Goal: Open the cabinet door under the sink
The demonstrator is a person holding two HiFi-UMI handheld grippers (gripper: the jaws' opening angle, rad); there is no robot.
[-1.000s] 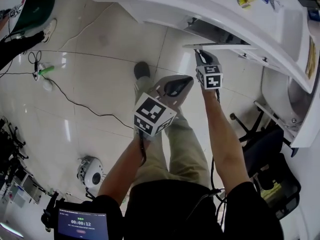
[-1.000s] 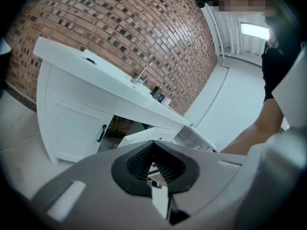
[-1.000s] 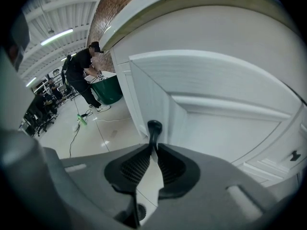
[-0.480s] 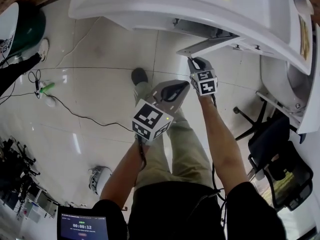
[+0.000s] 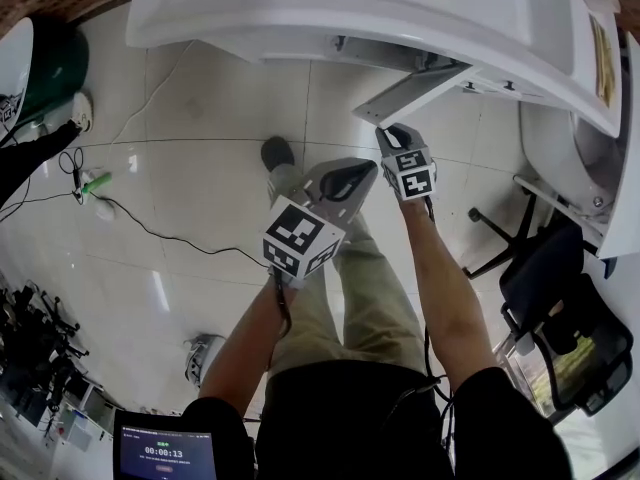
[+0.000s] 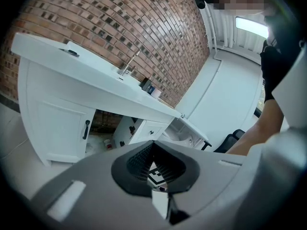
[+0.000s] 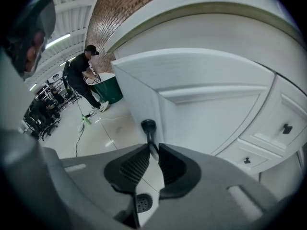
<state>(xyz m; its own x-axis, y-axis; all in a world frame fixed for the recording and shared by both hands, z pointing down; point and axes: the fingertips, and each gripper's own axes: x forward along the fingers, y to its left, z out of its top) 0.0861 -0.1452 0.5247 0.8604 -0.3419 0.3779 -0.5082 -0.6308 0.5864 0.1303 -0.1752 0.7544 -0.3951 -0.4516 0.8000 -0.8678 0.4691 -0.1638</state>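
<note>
Cabinet door (image 5: pixel 412 92) under the sink counter (image 5: pixel 300 13) stands swung out from the cabinet's front edge, its panel angled away from the frame and over the tiled floor (image 5: pixel 190 158). Right gripper (image 7: pixel 153 150) pinches the door's black handle (image 7: pixel 148 127) between its pad tips. The jaws have just been easing wider, but the handle stem sits between them and both pads touch it (contact seen in the right gripper view). Left gripper (image 6: pixel 152 143) hangs clear of the cabinet, just beside the right one and nearer the person, its jaw tips pressed together on nothing. In the left gripper view the opened compartment (image 6: pixel 103 128) shows dark below the counter's front edge, next to a closed door (image 6: pixel 57 123) with its own black pull (image 6: pixel 86 129). Faucet (image 6: pixel 128 63) rises at the counter's rear edge, by the brick wall (image 6: pixel 120 23).
</note>
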